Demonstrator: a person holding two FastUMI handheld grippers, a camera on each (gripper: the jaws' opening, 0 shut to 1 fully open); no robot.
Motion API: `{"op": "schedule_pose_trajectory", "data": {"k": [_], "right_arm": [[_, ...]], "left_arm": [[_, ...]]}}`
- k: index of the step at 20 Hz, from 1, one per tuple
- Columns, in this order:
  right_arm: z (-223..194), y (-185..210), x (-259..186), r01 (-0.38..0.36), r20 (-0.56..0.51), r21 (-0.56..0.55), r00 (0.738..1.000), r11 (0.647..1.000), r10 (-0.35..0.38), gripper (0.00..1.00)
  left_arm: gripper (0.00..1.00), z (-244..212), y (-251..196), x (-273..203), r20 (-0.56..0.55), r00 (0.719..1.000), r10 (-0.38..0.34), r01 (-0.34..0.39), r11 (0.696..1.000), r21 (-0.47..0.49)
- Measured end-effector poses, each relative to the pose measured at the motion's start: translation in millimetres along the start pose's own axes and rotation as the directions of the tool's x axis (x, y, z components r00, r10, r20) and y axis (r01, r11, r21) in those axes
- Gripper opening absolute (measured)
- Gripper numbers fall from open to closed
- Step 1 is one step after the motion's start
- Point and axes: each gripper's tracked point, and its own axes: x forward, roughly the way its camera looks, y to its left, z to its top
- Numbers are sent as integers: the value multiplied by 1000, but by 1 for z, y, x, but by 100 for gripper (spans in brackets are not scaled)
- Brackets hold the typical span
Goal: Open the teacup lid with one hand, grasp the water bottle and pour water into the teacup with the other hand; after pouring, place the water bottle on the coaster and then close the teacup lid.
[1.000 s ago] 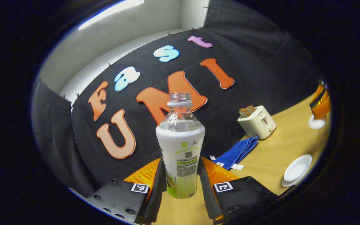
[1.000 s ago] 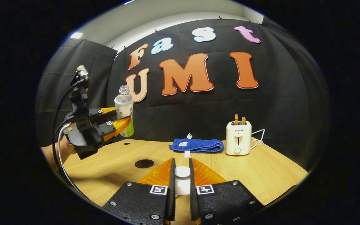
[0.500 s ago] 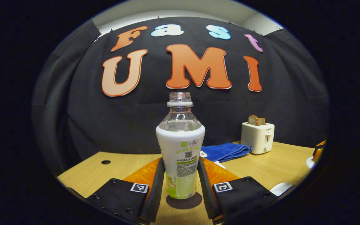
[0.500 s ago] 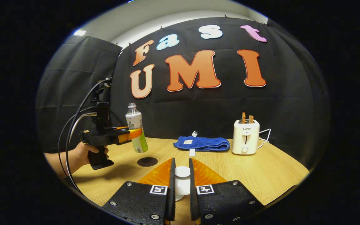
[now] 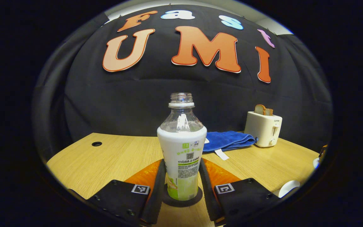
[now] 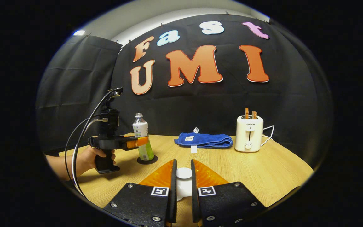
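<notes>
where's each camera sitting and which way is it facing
Left gripper view: rides the left tool, low over the table, facing the booth wall; its fingers clamp the water bottle on the coaster.
Right gripper view: rides the right tool, facing the wall; its fingers pinch the white lid; a hand holds the left tool.
Shared: bottle, blue towel, toaster.

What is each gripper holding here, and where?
Left gripper: water bottle, by its lower body. Right gripper: teacup lid, by its knob.
</notes>
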Motion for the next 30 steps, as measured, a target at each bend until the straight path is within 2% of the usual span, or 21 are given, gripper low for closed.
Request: {"op": "schedule_pose_trajectory", "data": {"k": [2, 4, 6, 8, 9, 13, 19, 22, 23, 24, 25, 30], "right_arm": [[-1, 1, 2, 2, -3, -3, 1000, 1000, -2, 19], [-2, 4, 3, 5, -6, -4, 1000, 1000, -5, 19], [0, 5, 4, 8, -3, -6, 1000, 1000, -8, 19], [-3, 5, 6, 19, -10, -7, 1000, 1000, -19, 19], [-4, 7, 7, 22, -14, -7, 1000, 1000, -22, 19], [-5, 14, 12, 25, -12, -14, 1000, 1000, -26, 19], [-21, 30, 25, 28, -45, -24, 999, 999, -29, 19], [-32, 29, 31, 54, -59, -42, 997, 998, -56, 19], [-35, 31, 32, 56, -64, -43, 996, 997, -59, 19], [-37, 34, 33, 53, -65, -43, 996, 998, -55, 20], [-37, 37, 34, 50, -61, -43, 997, 998, -52, 19], [-59, 34, 41, 64, -106, -62, 992, 996, -71, 20]], "left_arm": [[60, -2, -2, -2, -16, 1000, 2, -2, 1000, 17], [69, -1, 4, -2, -17, 1000, 22, -21, 999, 25], [71, -4, 8, -4, -23, 999, 37, -36, 999, 16], [75, -8, 5, -9, -41, 999, 15, -15, 1000, -4], [83, -8, 4, -11, -46, 999, 13, -13, 1000, -8], [96, -9, 7, -24, -52, 999, 1, -2, 1000, -25], [97, 15, 2, -58, 35, 999, -28, 23, 992, 123], [96, 20, -1, -73, 57, 998, -33, 27, 994, 108], [98, 20, 1, -80, 57, 998, -28, 22, 994, 105], [96, 24, 0, -87, 73, 997, -29, 21, 994, 111], [99, 31, 3, -93, 98, 995, -19, 7, 993, 118], [99, 62, 18, -123, 199, 980, 20, -50, 987, 151]]}}
